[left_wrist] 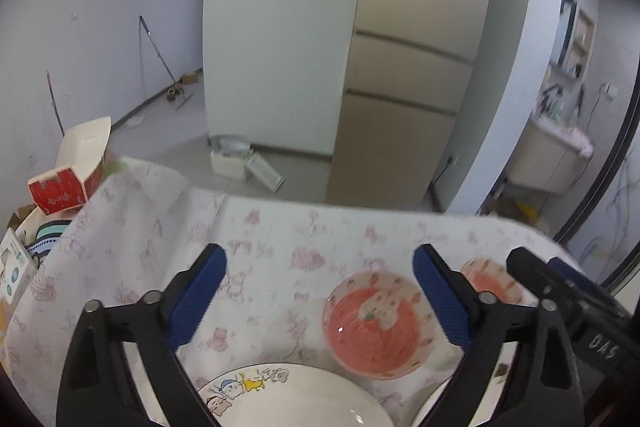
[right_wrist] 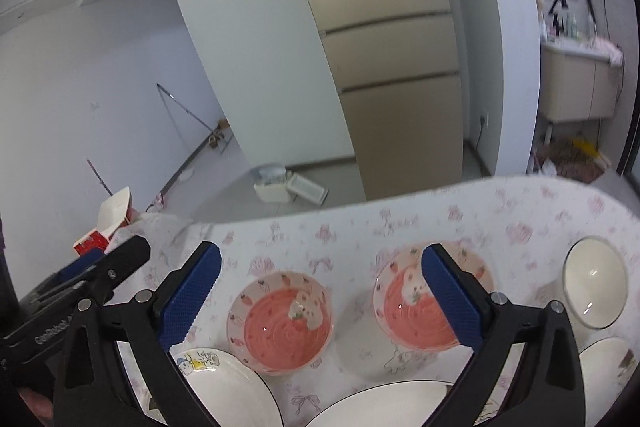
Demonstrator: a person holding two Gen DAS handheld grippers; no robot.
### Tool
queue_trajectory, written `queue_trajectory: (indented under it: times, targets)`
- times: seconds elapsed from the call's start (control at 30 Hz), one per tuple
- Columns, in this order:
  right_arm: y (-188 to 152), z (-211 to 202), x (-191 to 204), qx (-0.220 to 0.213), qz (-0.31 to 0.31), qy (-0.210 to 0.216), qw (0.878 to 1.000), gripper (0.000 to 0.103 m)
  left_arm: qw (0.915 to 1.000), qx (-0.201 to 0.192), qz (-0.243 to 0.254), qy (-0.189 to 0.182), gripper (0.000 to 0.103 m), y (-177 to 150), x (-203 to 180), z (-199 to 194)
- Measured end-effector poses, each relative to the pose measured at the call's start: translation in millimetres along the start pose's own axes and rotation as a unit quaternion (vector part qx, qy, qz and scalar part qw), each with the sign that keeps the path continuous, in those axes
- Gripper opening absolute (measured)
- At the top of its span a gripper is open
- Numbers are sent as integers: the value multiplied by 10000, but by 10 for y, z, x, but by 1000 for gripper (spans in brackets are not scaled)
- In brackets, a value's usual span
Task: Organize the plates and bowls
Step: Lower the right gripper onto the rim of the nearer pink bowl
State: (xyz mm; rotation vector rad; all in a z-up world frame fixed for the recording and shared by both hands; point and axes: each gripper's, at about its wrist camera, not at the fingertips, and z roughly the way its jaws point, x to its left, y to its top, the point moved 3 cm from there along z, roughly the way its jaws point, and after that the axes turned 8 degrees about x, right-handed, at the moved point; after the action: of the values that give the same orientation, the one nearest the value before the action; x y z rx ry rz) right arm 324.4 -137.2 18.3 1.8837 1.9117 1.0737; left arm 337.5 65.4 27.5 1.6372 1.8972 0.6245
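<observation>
Two pink strawberry-pattern glass bowls stand on the floral tablecloth: the left bowl [right_wrist: 280,323] [left_wrist: 374,325] and the right bowl [right_wrist: 412,303] [left_wrist: 490,279]. A white plate with cartoon figures [left_wrist: 288,401] [right_wrist: 228,387] lies near the front, and a second white plate [right_wrist: 376,405] lies beside it. A white bowl [right_wrist: 596,281] stands at the right, with another dish [right_wrist: 604,363] in front of it. My left gripper [left_wrist: 320,295] is open and empty above the cartoon plate. My right gripper [right_wrist: 320,299] is open and empty above the pink bowls.
The table's far edge [right_wrist: 400,197] drops to a grey floor. A red and white carton [left_wrist: 60,189] and boxes sit off the table's left end. A beige cabinet and a white pillar stand behind. A white box [right_wrist: 276,187] lies on the floor.
</observation>
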Motion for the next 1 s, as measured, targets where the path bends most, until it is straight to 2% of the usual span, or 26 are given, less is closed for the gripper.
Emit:
queue_trajectory:
  times: [0.1,0.17,0.23,0.27,0.3,0.4,0.47,0.53,0.6,0.67,0.73,0.83,0.9,1.0]
  targets:
    - [-28,182,-67,490,219,139,9985,94,9994,339,31,-2,94,-63,-19,251]
    - [-49,328,-89,892,377,334,9947,88,9986,537,-24,-16,91,-102,-3,380]
    - [-102,440,-90,1106,538,464,9913,85,9971,743,-131,-103,84,-142,41,490]
    - [-126,487,-106,1202,626,512,9895,82,9961,839,-202,-161,72,-159,62,538]
    - [-152,537,-120,1299,702,574,9874,77,9947,962,-287,-212,66,-173,89,586]
    - [-213,673,-119,1616,821,706,9809,72,9900,1267,-506,-372,64,-228,153,744]
    - [-257,744,-131,1750,911,707,9778,71,9896,1312,-518,-291,62,-244,172,796]
    - [-303,822,-136,1876,963,631,9755,64,9880,1403,-564,-302,61,-263,181,846]
    - [-363,890,-152,2097,1011,543,9710,44,9847,1537,-713,-407,61,-290,208,903]
    - [-409,950,-139,2224,1061,677,9668,44,9817,1677,-833,-360,61,-346,241,991]
    - [-441,999,-124,2260,1029,628,9666,44,9792,1827,-823,-323,61,-381,243,1074]
    - [-471,1060,-110,2266,1010,646,9666,42,9752,1986,-847,-483,58,-434,221,1176]
    - [-505,1132,-94,2385,979,700,9636,32,9749,2027,-794,-474,49,-456,203,1212]
    - [-552,1231,-101,2488,984,602,9617,27,9723,2153,-763,-501,36,-501,172,1271]
